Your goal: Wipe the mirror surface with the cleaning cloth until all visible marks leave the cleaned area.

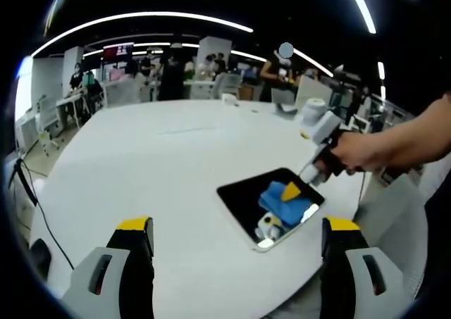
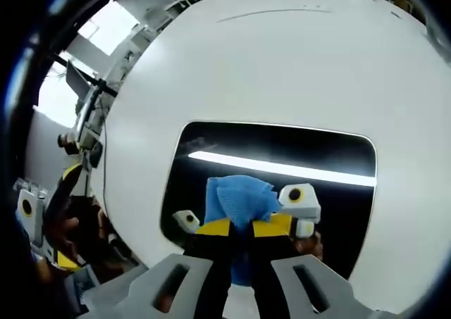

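In the left gripper view we log our left gripper (image 1: 236, 238), jaws wide and empty, at 6 o'clock; mirror (image 1: 239, 198) at 4 o'clock on the white table (image 1: 155, 164). In the right gripper view, our right gripper (image 2: 242, 227) pinches the blue cloth (image 2: 236, 198) against the mirror (image 2: 331, 157), centre.

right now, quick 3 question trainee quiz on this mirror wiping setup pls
1. True or false: the blue cloth is pinched in the right gripper.
2. What does the mirror lie on? A) a white table B) a wooden shelf C) the floor
3. Fill in: the left gripper has its jaws ____, holding nothing.

Key: 1 true; 2 A, the white table; 3 open.
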{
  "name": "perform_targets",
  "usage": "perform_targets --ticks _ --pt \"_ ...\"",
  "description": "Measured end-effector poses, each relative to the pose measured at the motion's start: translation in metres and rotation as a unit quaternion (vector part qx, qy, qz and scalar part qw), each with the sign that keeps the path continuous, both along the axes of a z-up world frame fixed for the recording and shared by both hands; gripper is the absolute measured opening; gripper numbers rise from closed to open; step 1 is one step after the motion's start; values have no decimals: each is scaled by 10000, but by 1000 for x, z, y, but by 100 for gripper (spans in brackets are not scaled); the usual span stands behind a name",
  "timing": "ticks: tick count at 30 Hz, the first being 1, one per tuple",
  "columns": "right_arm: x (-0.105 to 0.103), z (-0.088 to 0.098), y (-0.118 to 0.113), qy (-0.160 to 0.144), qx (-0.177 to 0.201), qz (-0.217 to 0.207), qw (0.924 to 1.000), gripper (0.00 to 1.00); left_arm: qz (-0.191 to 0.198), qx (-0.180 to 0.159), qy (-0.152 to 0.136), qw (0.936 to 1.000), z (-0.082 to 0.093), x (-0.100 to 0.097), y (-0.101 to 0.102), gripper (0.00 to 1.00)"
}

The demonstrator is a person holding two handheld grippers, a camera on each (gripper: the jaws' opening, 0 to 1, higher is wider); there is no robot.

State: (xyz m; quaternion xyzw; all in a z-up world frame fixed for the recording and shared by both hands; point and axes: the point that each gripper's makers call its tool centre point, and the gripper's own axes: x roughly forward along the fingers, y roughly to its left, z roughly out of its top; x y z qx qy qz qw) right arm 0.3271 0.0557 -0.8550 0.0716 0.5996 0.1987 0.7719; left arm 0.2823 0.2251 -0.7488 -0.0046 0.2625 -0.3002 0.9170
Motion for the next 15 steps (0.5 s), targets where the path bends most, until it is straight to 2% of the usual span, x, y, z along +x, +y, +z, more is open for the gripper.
perform_targets --ticks 15 --pt "32 -2 -2 -56 -18 18 10000 4 55 1 22 10000 1 6 3 100"
